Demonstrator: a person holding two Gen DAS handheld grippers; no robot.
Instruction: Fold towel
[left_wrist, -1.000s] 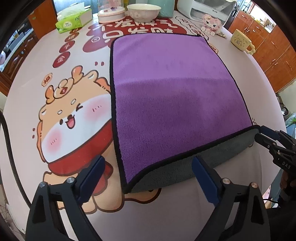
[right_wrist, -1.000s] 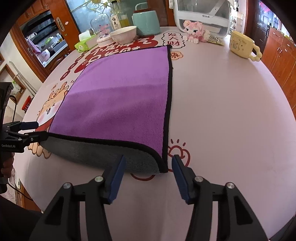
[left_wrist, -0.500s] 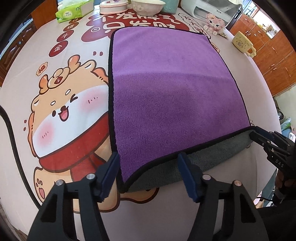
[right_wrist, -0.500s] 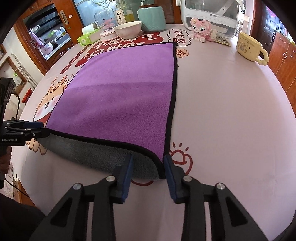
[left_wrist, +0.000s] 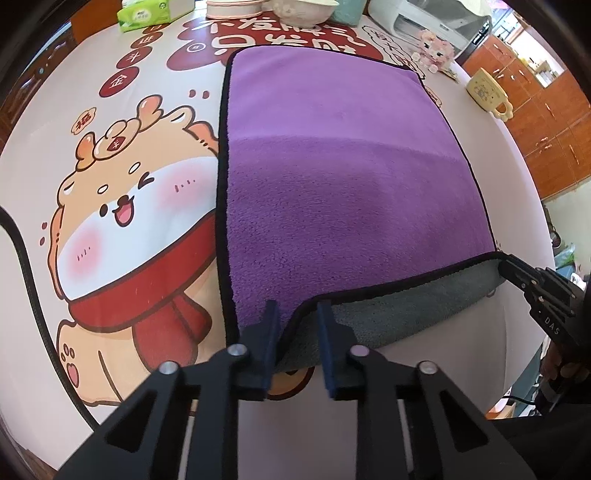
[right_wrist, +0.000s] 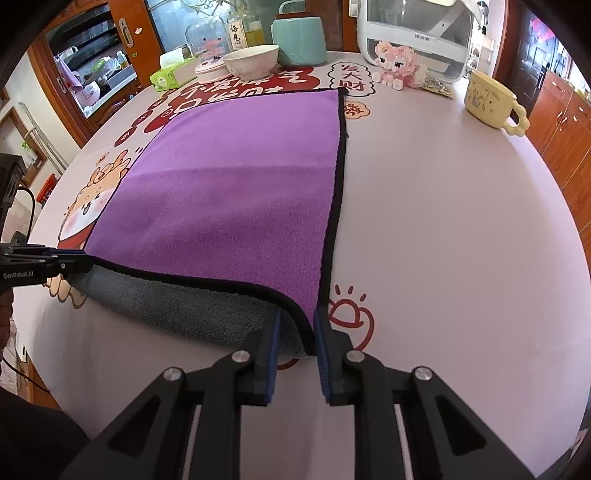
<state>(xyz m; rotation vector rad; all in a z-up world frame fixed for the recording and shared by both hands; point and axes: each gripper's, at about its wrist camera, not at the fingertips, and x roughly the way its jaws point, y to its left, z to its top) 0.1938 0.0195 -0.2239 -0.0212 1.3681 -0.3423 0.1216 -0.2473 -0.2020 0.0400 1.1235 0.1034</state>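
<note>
Round printed table (right_wrist: 461, 229), plush towel (right_wrist: 236, 184)

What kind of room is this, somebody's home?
Most likely a home dining room or kitchen: a round table with a cartoon-print cover carries a bowl, a yellow mug and a tissue box, and wooden cabinets stand around it.

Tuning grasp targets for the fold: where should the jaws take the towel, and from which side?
Take the towel at its two near corners, coming in from the near table edge, one gripper per corner. The near hem curls up there, showing the grey underside, so jaws can straddle it. Left gripper and right gripper already sit that way, each corner between its jaws.
</note>
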